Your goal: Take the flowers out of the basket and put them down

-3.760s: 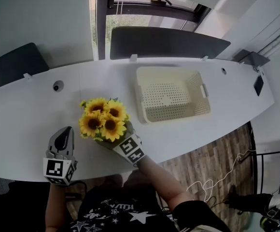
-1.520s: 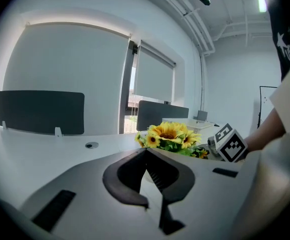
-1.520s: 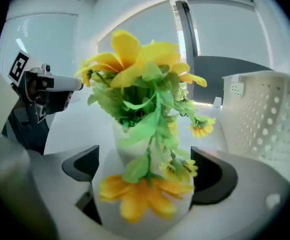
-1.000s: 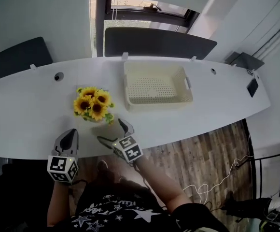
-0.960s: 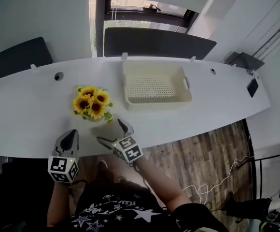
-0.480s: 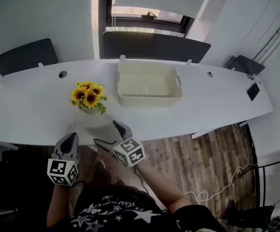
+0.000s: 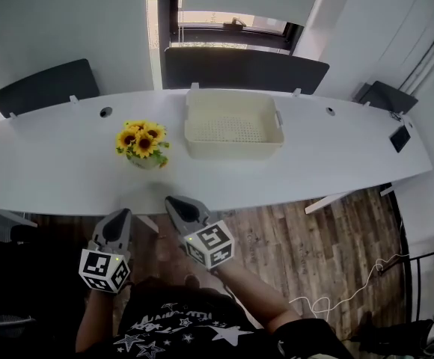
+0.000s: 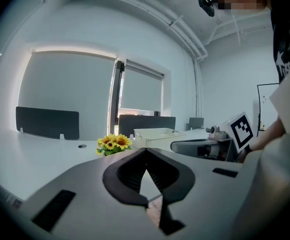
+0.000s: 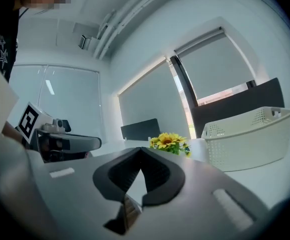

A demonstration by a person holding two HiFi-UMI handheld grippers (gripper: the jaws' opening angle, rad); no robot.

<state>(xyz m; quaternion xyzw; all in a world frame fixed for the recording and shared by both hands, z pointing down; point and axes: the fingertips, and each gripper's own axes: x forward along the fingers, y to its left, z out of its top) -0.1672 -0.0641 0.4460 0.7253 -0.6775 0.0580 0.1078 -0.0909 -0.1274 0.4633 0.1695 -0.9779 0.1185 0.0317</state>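
A bunch of yellow sunflowers (image 7: 144,141) stands upright on the white table (image 7: 52,167), just left of the empty cream basket (image 7: 233,126). Both grippers hang off the table's near edge, close to my body and well apart from the flowers. My left gripper (image 7: 121,217) is shut with nothing in it. My right gripper (image 7: 174,203) has its jaws closed together on nothing. In the left gripper view the flowers (image 8: 114,143) and basket (image 8: 157,132) lie far ahead, beyond the jaws. The right gripper view shows the flowers (image 9: 169,140) beside the basket (image 9: 250,139).
Dark divider panels (image 7: 243,69) stand along the table's far edge, with a window behind them. Wooden floor (image 7: 314,238) lies below the grippers. A dark screen (image 7: 387,96) sits at the table's right end.
Both grippers have drawn back from the table toward my body. The right gripper's jaws, open before, have closed. The flowers stay on the table.
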